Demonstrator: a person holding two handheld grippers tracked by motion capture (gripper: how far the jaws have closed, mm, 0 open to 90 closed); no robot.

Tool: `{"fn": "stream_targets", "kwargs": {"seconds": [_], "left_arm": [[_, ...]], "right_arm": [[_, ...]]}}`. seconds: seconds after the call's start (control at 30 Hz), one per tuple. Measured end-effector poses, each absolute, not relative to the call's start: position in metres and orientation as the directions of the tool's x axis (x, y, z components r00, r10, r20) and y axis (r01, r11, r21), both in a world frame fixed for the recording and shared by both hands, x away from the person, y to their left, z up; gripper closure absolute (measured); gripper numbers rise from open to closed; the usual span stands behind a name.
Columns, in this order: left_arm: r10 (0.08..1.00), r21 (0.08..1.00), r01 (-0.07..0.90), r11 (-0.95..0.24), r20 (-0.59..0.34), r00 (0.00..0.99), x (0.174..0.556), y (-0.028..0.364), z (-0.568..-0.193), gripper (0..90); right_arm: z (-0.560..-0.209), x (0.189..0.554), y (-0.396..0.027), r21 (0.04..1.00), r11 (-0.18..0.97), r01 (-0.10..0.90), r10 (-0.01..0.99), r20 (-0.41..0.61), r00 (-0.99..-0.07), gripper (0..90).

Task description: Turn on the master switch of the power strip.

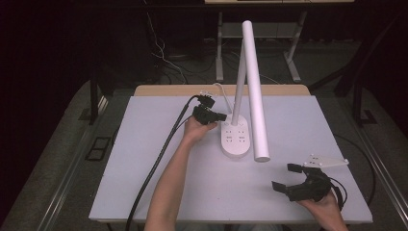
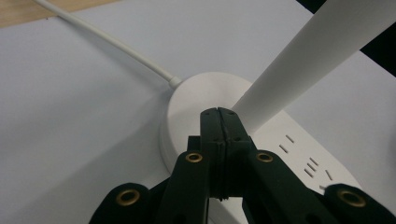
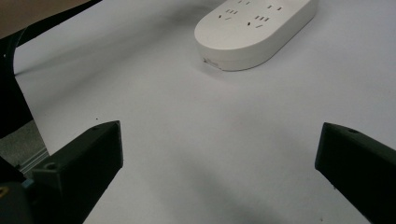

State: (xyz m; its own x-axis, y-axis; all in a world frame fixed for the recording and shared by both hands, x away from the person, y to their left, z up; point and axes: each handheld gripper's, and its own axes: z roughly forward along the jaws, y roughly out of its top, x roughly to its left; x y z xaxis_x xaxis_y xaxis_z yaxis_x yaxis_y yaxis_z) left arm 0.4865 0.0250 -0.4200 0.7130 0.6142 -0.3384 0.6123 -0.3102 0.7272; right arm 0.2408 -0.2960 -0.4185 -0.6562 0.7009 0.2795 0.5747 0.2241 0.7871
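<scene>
A white desk lamp stands mid-table; its oval base [image 1: 235, 139] carries several power sockets, and a long white tube head [image 1: 255, 91] slants toward me from a thin stem [image 1: 239, 84]. My left gripper [image 1: 222, 117] sits at the base's far-left end, jaws pressed together with nothing between them. In the left gripper view the closed tips [image 2: 218, 113] hover over the base [image 2: 187, 105] right beside the stem [image 2: 308, 60]. My right gripper [image 1: 284, 177] rests at the near right of the table, jaws wide apart. Its own view has the base [image 3: 254, 32] ahead of the gripper [image 3: 219, 154].
The lamp's white cord [image 2: 105, 39] runs off the base toward the table's wooden far edge [image 1: 168, 90]. A thick black cable [image 1: 159, 159] trails from the left gripper down the table's left side. Bare grey tabletop [image 1: 202, 192] lies between the two hands.
</scene>
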Motion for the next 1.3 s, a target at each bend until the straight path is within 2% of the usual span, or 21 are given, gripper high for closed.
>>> {"fn": "stream_targets", "kwargs": {"seconds": [1.03, 1.17, 1.3], "left_arm": [[0.617, 0.704, 0.618, -0.35, -0.323, 0.718, 0.483, 0.017, -0.428, 90.0], [0.614, 0.705, 0.598, -0.382, -0.291, 0.734, 0.482, 0.015, -0.428, 90.0], [0.625, 0.7, 0.621, -0.354, -0.317, 0.714, 0.483, 0.014, -0.429, 90.0]], "right_arm": [[-0.419, 0.241, -0.295, 0.786, 0.231, 0.573, 0.697, 0.276, -0.661, 0.3], [-0.419, 0.241, -0.295, 0.786, 0.232, 0.573, 0.696, 0.277, -0.662, 0.3], [-0.419, 0.241, -0.294, 0.785, 0.234, 0.574, 0.696, 0.277, -0.662, 0.3]]}}
